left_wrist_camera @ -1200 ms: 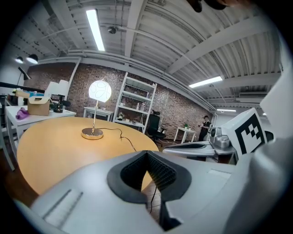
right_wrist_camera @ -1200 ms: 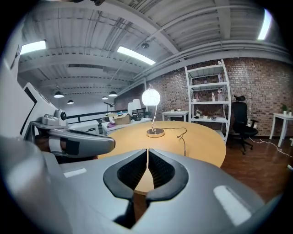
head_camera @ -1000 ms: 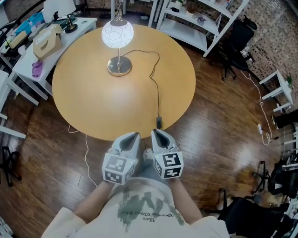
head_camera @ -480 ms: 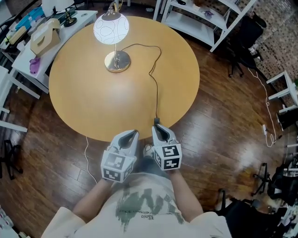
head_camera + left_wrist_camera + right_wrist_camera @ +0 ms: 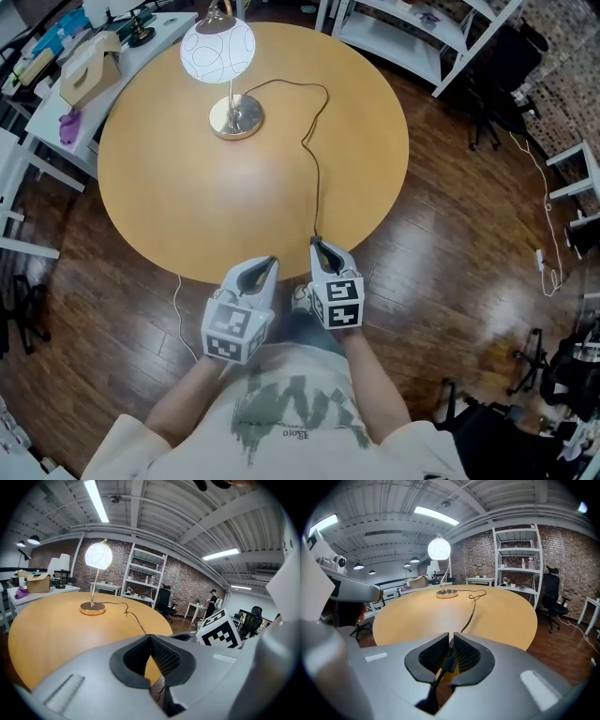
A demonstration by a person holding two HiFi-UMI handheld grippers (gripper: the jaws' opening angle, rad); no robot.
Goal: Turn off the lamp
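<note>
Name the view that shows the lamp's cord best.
The head view: the cord runs in full from the lamp base to the table edge, where the right gripper meets it. The right gripper view shows it foreshortened, ending between the jaws; the left gripper view shows only a thin stretch.

Cardboard box & purple item are sitting on white side desk, office chair standing nr shelving.

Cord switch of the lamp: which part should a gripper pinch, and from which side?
Pinch the cord switch across its narrow body, coming from the near edge of the table, where the cord runs off the top. It lies along the cord, so jaws can probably straddle it, as the right gripper does.
</note>
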